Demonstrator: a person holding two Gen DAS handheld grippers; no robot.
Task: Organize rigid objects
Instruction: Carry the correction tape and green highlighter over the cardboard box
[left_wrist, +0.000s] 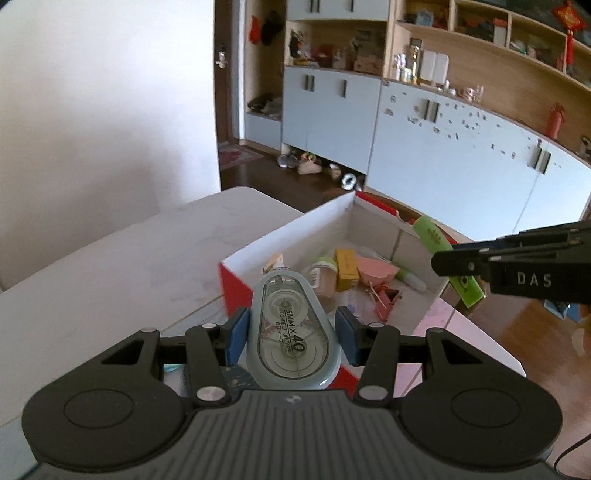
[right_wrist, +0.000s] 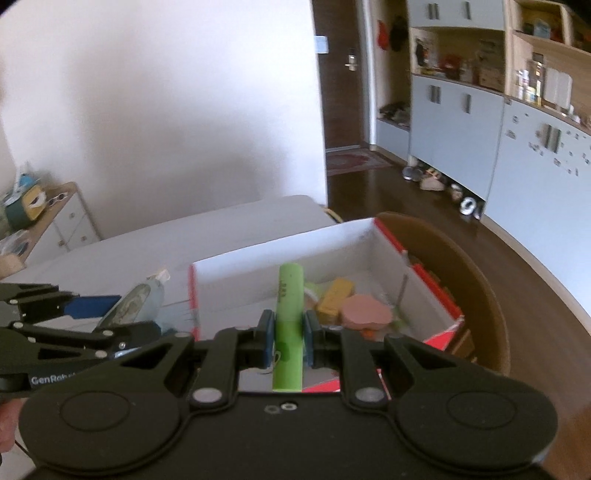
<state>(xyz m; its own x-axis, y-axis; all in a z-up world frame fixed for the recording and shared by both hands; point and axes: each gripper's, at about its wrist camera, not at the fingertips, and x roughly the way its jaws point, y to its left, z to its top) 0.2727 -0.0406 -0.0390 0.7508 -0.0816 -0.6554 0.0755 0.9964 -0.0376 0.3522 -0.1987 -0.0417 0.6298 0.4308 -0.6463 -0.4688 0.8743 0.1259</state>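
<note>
My left gripper is shut on a pale blue correction tape dispenser, its blue pads pressing both sides, held just before the near wall of a red and white box. My right gripper is shut on a green tube that points into the same box. From the left wrist view the right gripper reaches in from the right with the green tube over the box's right side. In the right wrist view the left gripper and its dispenser sit at the left.
The box holds a yellow block, a pink dish, a pink clip and a small jar. It stands on a white table. A brown round chair back lies beyond the box. Cabinets line the far wall.
</note>
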